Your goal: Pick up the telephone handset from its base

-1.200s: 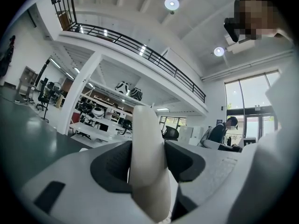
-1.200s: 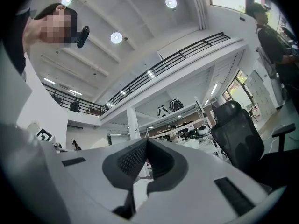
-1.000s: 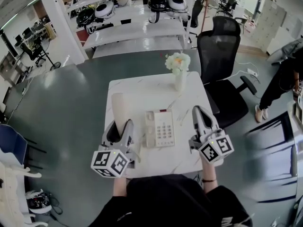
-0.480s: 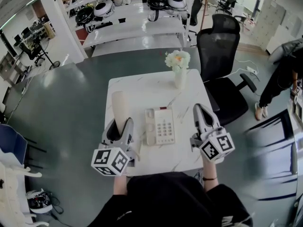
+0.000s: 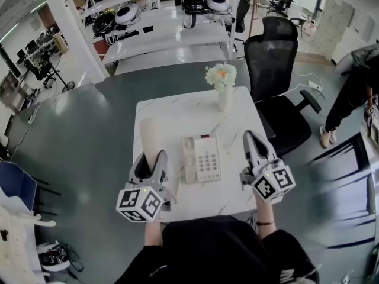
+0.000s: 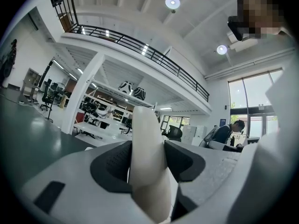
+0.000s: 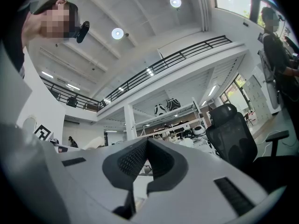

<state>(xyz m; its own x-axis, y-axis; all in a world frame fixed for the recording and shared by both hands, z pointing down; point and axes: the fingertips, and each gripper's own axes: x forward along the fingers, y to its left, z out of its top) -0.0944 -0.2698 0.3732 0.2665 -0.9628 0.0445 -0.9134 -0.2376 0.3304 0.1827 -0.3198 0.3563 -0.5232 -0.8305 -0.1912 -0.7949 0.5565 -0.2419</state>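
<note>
The cream telephone handset [image 5: 148, 136] is off its base and stands out forward from my left gripper [image 5: 151, 157], whose jaws are shut on its lower part. In the left gripper view the handset [image 6: 145, 139] fills the gap between the two dark pads [image 6: 110, 164]. The white phone base [image 5: 201, 158] with its keypad lies on the table just to the right of that gripper. On the other side of the base my right gripper [image 5: 249, 138] hovers, its pads [image 7: 133, 160] meeting with nothing between them.
The small white marble table [image 5: 177, 114] carries a vase of flowers [image 5: 222, 84] at its far edge. A black office chair [image 5: 277, 70] stands at the table's far right, and a person [image 5: 355, 90] is beyond it. White benches line the back.
</note>
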